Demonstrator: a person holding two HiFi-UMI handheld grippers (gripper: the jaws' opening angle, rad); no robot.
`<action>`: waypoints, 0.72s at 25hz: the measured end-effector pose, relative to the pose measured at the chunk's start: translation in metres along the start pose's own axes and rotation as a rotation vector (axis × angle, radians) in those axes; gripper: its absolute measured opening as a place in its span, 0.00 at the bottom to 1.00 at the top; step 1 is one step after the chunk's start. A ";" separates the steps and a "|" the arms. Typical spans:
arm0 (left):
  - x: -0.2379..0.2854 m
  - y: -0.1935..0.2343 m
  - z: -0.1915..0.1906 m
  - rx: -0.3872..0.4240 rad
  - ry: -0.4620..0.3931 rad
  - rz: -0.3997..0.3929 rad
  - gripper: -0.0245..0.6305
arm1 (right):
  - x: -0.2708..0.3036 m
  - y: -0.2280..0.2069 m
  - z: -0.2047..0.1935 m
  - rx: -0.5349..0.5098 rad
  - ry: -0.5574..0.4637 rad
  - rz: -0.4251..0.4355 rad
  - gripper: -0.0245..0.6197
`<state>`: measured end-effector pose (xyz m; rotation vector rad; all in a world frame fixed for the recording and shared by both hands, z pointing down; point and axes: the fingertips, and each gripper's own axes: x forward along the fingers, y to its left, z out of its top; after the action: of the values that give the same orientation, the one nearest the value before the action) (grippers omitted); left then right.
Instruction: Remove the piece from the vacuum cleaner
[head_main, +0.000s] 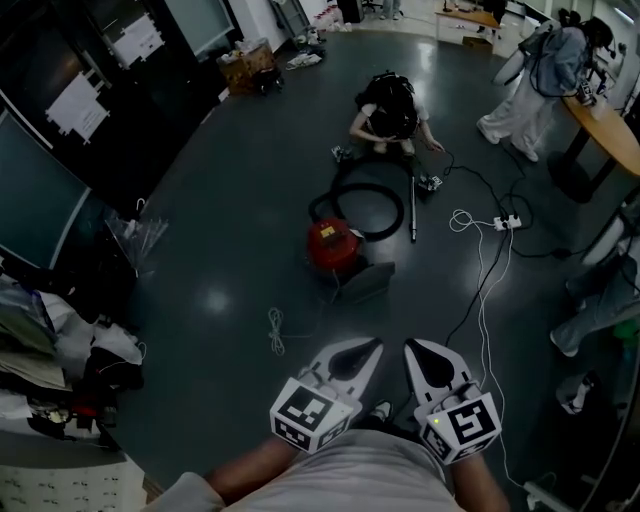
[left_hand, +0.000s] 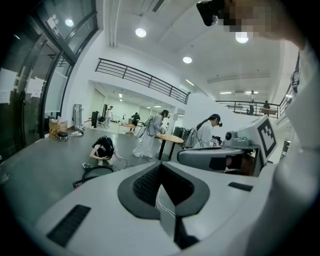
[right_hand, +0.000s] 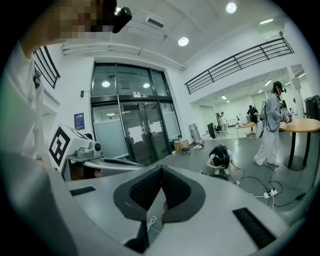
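The red vacuum cleaner (head_main: 333, 247) stands on the dark floor well ahead of me. Its black hose (head_main: 366, 204) loops behind it, a metal wand (head_main: 413, 208) lies to its right, and a grey flat piece (head_main: 366, 283) lies against its near side. My left gripper (head_main: 366, 350) and right gripper (head_main: 414, 352) are held side by side close to my body, far short of the vacuum. Both are shut with nothing in them. In the left gripper view the left gripper (left_hand: 161, 167) shows pads meeting at the tip; the right gripper (right_hand: 161, 171) looks the same in its own view.
A person (head_main: 388, 112) crouches just beyond the hose. Another person (head_main: 545, 72) stands by a round table (head_main: 612, 134) at the right. A power strip (head_main: 506, 222) and white cables trail right of the vacuum. A cable coil (head_main: 275, 331) lies near left. Clutter (head_main: 60, 370) lines the left wall.
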<state>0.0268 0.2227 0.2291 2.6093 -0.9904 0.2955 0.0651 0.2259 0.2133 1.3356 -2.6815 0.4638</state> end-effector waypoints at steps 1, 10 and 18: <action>0.004 0.009 0.001 0.000 -0.001 -0.003 0.05 | 0.010 -0.003 0.001 0.000 0.001 -0.001 0.06; 0.048 0.118 0.011 0.042 0.031 -0.009 0.05 | 0.119 -0.040 0.013 0.002 0.020 -0.014 0.06; 0.088 0.210 -0.001 0.117 0.078 -0.035 0.05 | 0.211 -0.065 0.004 -0.030 0.091 -0.020 0.06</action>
<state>-0.0493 0.0222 0.3059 2.6939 -0.9263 0.4561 -0.0109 0.0277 0.2729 1.2998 -2.5893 0.4685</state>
